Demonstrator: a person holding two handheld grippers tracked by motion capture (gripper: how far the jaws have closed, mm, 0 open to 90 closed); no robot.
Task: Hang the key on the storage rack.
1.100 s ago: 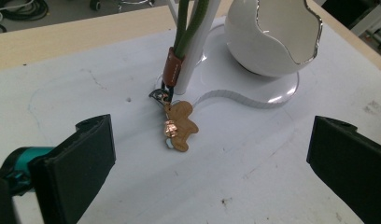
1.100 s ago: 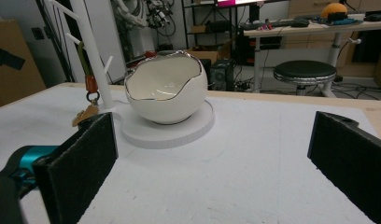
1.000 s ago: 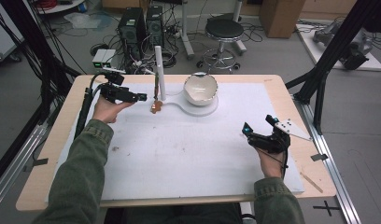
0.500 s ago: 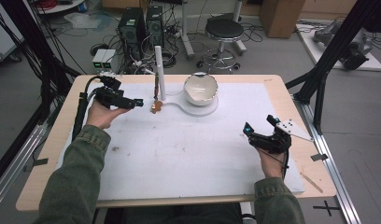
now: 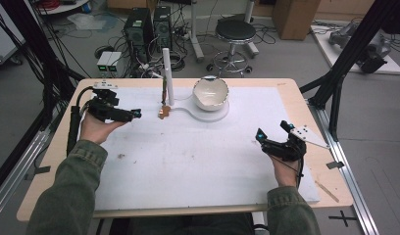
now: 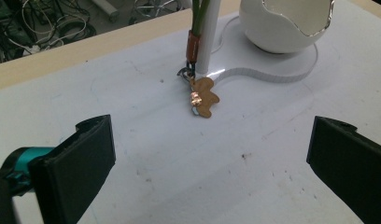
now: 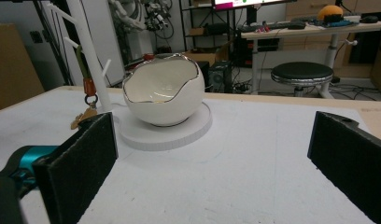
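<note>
A white egg-shaped bowl with a jagged silver rim sits on a flat white base at the back middle of the mat. On the base's left end stands a white post; a green strap hangs from it with a gold charm resting on the mat. My left gripper hovers left of the charm, open and holding nothing. The left gripper view looks at the charm, the post and the bowl. My right gripper is open near the mat's right edge, facing the bowl and the post.
A white mat covers most of the wooden table. Black frame poles rise at both sides. Behind the table on the floor are computer towers, cables and a round stool.
My left gripper has drawn back from the post, a little left and toward the near edge. The right gripper, bowl and charm are where they were.
</note>
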